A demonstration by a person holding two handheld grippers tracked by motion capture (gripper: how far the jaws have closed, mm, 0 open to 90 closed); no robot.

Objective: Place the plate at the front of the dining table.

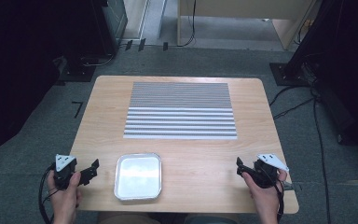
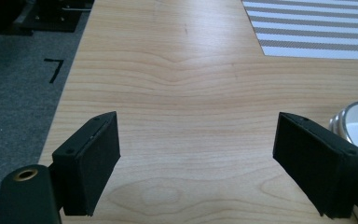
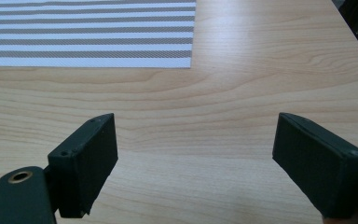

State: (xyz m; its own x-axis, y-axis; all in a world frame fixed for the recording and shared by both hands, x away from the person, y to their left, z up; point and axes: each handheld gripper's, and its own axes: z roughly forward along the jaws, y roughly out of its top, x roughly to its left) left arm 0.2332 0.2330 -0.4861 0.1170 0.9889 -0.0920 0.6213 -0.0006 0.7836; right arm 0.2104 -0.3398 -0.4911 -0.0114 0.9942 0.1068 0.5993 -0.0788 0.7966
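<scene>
Starting layout. The left claw (image 1: 89,170) and right claw (image 1: 240,167), both spread and holding nothing, rest at the near corners of the tabletop (image 1: 261,140). A metal tray (image 1: 138,176) sits beside the left claw, a striped mat (image 1: 181,110) beyond, each within reach.

Bright overhead light, glare on tray (image 1: 138,176), dark surroundings
</scene>
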